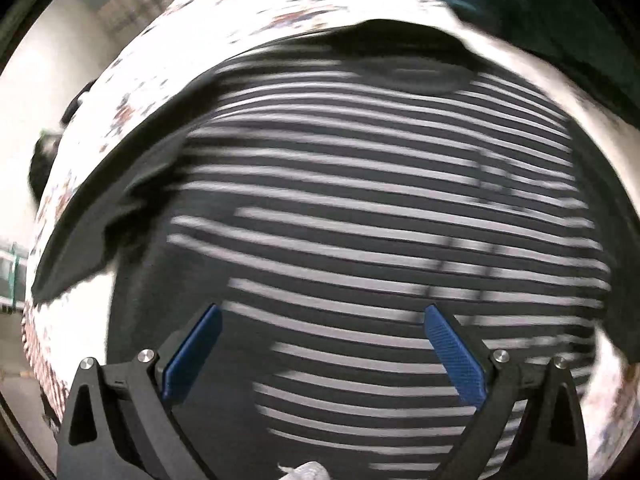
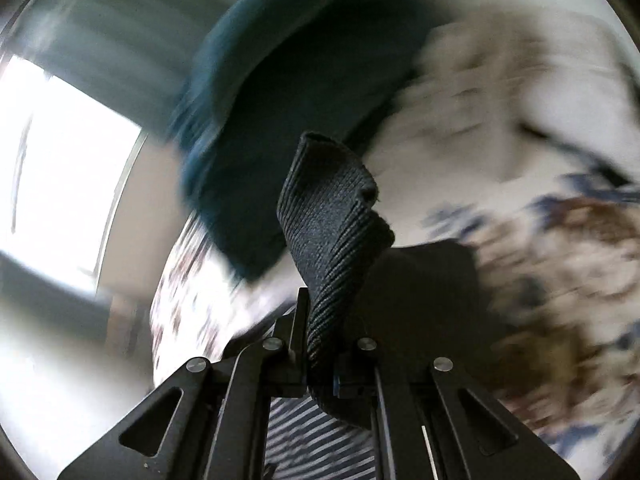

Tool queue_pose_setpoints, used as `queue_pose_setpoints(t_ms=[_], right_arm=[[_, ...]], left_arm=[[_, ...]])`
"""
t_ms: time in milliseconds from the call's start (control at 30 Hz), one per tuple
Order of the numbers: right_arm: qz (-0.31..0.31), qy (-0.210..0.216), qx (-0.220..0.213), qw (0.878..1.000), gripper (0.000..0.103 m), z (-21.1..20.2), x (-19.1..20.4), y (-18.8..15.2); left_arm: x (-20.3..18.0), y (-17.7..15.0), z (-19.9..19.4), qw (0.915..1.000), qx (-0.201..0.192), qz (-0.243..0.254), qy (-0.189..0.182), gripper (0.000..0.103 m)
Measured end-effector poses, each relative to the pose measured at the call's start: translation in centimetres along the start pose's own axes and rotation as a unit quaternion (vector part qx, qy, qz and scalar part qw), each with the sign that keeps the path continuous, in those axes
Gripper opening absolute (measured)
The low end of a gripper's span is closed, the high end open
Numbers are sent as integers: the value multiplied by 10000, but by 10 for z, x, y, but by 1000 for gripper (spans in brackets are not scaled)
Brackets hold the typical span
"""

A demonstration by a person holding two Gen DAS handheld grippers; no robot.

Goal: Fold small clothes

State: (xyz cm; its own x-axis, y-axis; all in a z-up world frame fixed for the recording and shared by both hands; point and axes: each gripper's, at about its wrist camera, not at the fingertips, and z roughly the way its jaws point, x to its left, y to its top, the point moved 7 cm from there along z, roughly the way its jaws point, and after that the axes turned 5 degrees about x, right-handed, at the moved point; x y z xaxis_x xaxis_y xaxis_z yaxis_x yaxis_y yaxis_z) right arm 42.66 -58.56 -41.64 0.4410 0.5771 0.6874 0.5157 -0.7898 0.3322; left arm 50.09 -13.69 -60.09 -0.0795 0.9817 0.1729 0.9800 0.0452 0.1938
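A black-and-white striped top [image 1: 380, 208] lies spread on a floral sheet [image 1: 168, 56], and one dark sleeve [image 1: 100, 208] reaches out to the left. My left gripper [image 1: 320, 344] hovers over the top's lower part, open, with the blue pads [image 1: 456, 356] wide apart and nothing between them. In the right wrist view my right gripper [image 2: 320, 344] is shut on a dark ribbed cloth edge [image 2: 332, 220], which stands up past the fingers. Striped cloth [image 2: 312, 432] shows just beneath that gripper. The picture is blurred by motion.
A teal garment [image 2: 260, 120] lies on the floral sheet [image 2: 560, 260] beyond the held cloth, and the same teal garment [image 1: 520, 0] sits at the top right in the left wrist view. A bright window [image 2: 60, 140] is at the left. A dark object [image 1: 44, 160] lies past the sheet's left edge.
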Motion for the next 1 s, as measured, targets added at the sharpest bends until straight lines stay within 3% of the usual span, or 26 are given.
queue_pose_setpoints(t_ms=[200, 400, 567, 767, 867, 900, 967, 1000], right_arm=[[-1063, 304, 959, 9892, 8, 121, 154, -118], [-1992, 74, 1627, 9663, 8, 234, 251, -257], [-2558, -249, 2067, 9441, 8, 306, 284, -352], [-2967, -623, 2366, 9231, 8, 357, 280, -399], [-2883, -874, 2852, 9099, 10, 380, 264, -414], [-2795, -850, 2921, 9107, 14, 381, 261, -413], [-2337, -412, 3214, 9167, 45, 374, 262, -410], [-2020, -89, 3291, 9224, 75, 364, 262, -406]], left_arm=[[101, 8, 15, 9967, 92, -798, 117, 103], [185, -17, 19, 9917, 147, -1263, 211, 103], [230, -28, 36, 9859, 313, -1642, 118, 103], [272, -10, 52, 9793, 209, -2008, 123, 103], [284, -2, 60, 9782, 271, -2056, 91, 103], [289, -2, 58, 9782, 238, -2060, 85, 103], [301, -5, 53, 9769, 180, -2129, 78, 103], [311, -11, 50, 9742, 177, -2248, 35, 103]])
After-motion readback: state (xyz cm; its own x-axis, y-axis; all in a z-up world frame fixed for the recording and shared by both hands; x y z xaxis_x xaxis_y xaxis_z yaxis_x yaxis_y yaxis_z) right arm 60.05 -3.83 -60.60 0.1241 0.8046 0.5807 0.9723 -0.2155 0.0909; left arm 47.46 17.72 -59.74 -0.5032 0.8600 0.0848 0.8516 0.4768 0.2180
